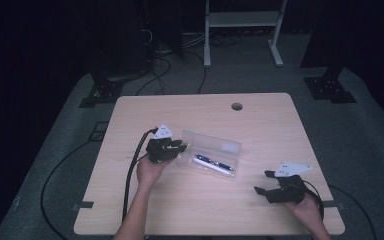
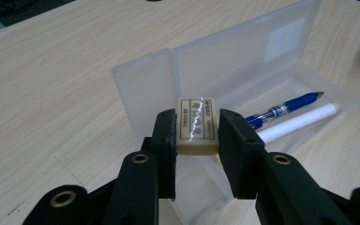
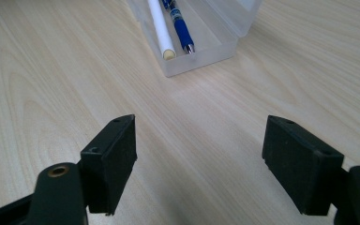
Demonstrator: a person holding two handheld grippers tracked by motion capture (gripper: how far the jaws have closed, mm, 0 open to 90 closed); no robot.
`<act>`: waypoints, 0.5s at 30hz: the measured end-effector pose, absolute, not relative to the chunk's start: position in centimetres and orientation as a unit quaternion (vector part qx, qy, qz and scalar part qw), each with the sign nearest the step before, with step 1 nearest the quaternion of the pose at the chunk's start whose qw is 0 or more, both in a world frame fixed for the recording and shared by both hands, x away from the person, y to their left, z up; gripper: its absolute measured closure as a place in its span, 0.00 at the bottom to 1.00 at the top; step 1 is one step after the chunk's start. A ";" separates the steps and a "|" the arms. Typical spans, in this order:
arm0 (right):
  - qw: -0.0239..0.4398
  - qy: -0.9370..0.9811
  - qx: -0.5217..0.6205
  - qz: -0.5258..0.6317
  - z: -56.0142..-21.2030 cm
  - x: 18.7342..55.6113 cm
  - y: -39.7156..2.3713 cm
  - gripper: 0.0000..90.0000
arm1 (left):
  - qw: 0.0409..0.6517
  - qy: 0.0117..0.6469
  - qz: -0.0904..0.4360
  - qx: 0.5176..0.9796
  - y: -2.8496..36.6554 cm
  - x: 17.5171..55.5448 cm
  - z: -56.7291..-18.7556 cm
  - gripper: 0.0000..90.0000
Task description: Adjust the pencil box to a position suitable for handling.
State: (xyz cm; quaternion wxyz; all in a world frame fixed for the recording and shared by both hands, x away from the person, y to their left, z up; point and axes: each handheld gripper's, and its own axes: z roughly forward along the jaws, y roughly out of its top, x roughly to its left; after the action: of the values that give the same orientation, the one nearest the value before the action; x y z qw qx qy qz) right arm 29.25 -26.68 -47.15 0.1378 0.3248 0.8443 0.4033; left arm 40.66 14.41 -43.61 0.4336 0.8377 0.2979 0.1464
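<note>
Left gripper view showed the left gripper [image 2: 197,136] clamped on a white eraser [image 2: 197,124], held just short of the near end of the open clear pencil case [image 2: 243,65], whose tray beyond the fingertips held a blue pen [image 2: 286,108] and a white pen [image 2: 300,123]. The step in hand looked like carrying the eraser in, so the next move called for clearing the near wall and lowering into the bare end, probably roomy enough. The right gripper [image 3: 199,154] stood wide open and empty over bare table [image 3: 51,70], well apart.

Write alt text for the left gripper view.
The left gripper clamps a cream eraser between its black jaws, above the near end of an open clear pencil case. A blue pen and a white pen lie inside.
</note>
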 end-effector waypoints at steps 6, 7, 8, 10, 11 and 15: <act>0.144 0.843 0.328 0.402 -47.0 29.1 -27.0 0.29 | 0.428 0.305 0.143 0.838 14.3 41.2 -44.4 0.75; 0.143 0.842 0.328 0.404 -47.0 29.1 -27.0 0.29 | 0.427 0.305 0.140 0.840 14.2 41.2 -44.5 0.76; 0.143 0.842 0.329 0.404 -47.0 29.1 -27.0 0.29 | 0.421 0.303 0.134 0.844 14.1 41.3 -44.7 0.76; 0.143 0.844 0.325 0.403 -47.0 29.1 -26.9 0.29 | 0.409 0.299 0.137 0.851 13.8 41.4 -45.0 0.76; 0.143 0.845 0.324 0.402 -47.0 29.1 -26.8 0.29 | 0.406 0.304 0.140 0.850 13.7 41.5 -45.2 0.76; 0.142 0.846 0.321 0.400 -47.0 29.1 -26.8 0.29 | 0.406 0.314 0.144 0.846 13.5 41.7 -45.7 0.76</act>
State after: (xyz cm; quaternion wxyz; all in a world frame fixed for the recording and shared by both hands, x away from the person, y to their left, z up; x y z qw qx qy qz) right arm 29.09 -26.77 -47.03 0.1424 0.3214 0.8463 0.4003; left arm 41.71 13.53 -45.66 0.4063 0.8461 0.3138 0.1435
